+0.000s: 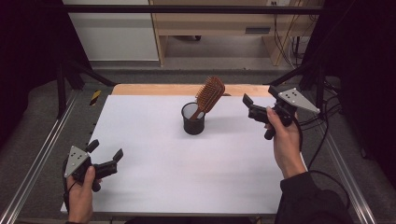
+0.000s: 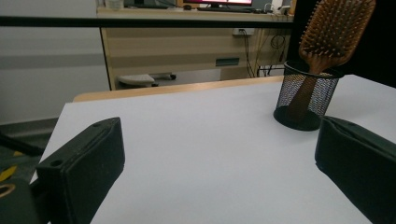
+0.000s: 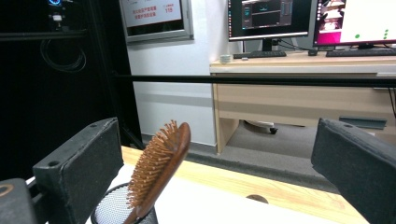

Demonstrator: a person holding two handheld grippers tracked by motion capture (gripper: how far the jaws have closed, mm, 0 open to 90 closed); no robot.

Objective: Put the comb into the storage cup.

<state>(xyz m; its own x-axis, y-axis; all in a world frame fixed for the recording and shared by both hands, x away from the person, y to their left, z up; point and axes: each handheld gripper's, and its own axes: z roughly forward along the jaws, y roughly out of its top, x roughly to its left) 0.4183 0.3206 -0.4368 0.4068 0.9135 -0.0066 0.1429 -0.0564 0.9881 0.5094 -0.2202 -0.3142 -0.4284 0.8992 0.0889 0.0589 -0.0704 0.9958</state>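
Meanwhile, both grippers idle

Upright in the mesh cup (image 1: 193, 119) mid-table (image 1: 154, 154), the hairbrush (image 1: 209, 95) leans, bristles showing. Left gripper (image 1: 104, 150) rests near the front corner, right gripper (image 1: 249, 105) hangs beside the cup; both jaws gape wide, holding nothing.

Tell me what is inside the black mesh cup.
The black mesh cup holds a wooden hairbrush, handle down, its bristled head leaning out over the rim. The handle shows dimly through the mesh in the left gripper view; the cup's floor is not clearly visible.
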